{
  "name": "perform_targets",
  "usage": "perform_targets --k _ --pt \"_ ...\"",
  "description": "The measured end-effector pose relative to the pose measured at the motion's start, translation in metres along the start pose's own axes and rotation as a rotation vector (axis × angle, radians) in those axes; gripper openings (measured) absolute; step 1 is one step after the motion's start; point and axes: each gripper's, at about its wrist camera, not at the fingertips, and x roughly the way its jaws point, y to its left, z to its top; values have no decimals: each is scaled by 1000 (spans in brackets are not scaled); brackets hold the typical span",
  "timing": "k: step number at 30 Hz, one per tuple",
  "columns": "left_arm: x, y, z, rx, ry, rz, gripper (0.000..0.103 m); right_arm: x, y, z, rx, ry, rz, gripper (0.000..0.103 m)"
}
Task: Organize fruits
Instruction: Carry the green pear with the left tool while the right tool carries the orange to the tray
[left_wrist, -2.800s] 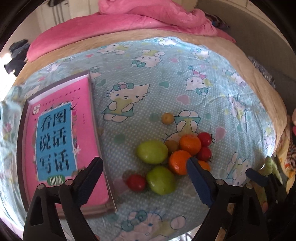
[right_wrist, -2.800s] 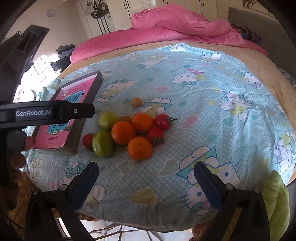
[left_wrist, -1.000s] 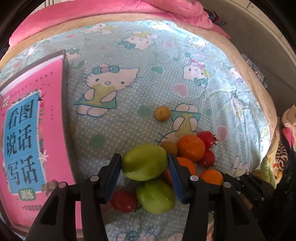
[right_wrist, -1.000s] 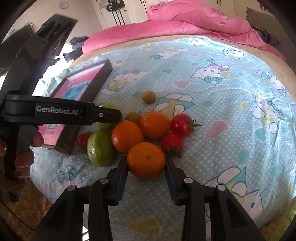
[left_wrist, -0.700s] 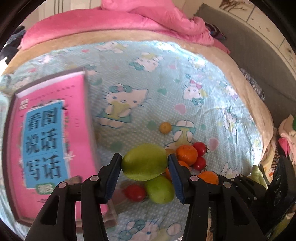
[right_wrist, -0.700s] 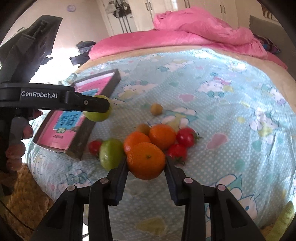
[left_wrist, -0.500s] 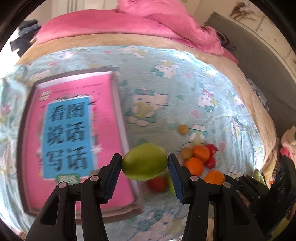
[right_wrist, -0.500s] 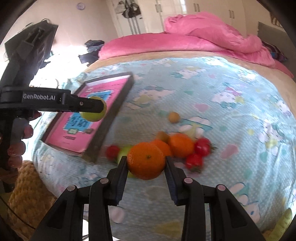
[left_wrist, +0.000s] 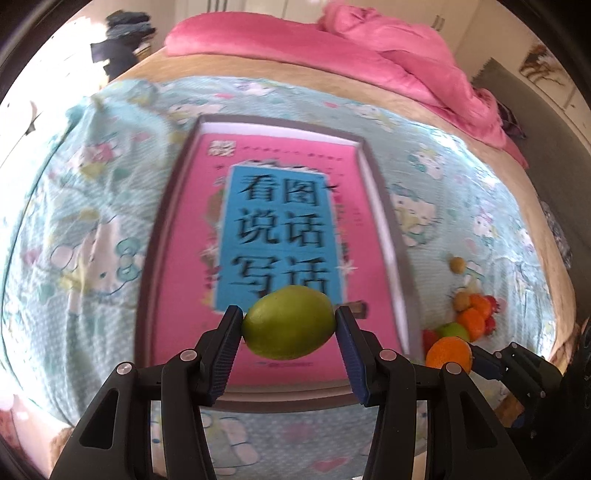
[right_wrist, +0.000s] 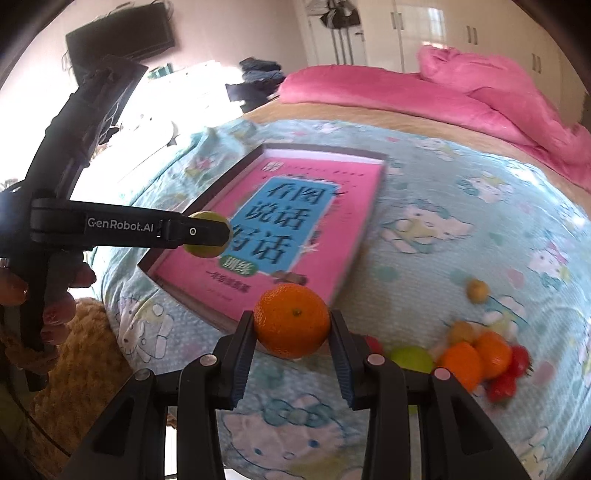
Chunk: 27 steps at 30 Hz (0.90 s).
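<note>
I've lifted both fruits off the pile at lower right and swung them over the pink book: my left gripper clamps the green fruit, my right gripper the orange. Sorting onto the book looks next.

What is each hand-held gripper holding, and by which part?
Left hand-held gripper: green fruit, pads on its two ends. Right hand-held gripper: orange, pinched across its sides.

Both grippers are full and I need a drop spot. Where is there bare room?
The tray's pink floor is bare. So is the sheet between tray and fruit pile. The pile itself is crowded.
</note>
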Motion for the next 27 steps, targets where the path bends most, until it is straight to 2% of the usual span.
perform_targets --k 7,20,27 --pt "7 30 -5 -74 7 14 53 25 16 8 -11 45 4 39" --pt "14 49 -14 -64 7 103 53 53 24 9 6 109 -19 40" --pt "15 51 -15 -62 11 115 53 54 19 6 23 120 -33 40"
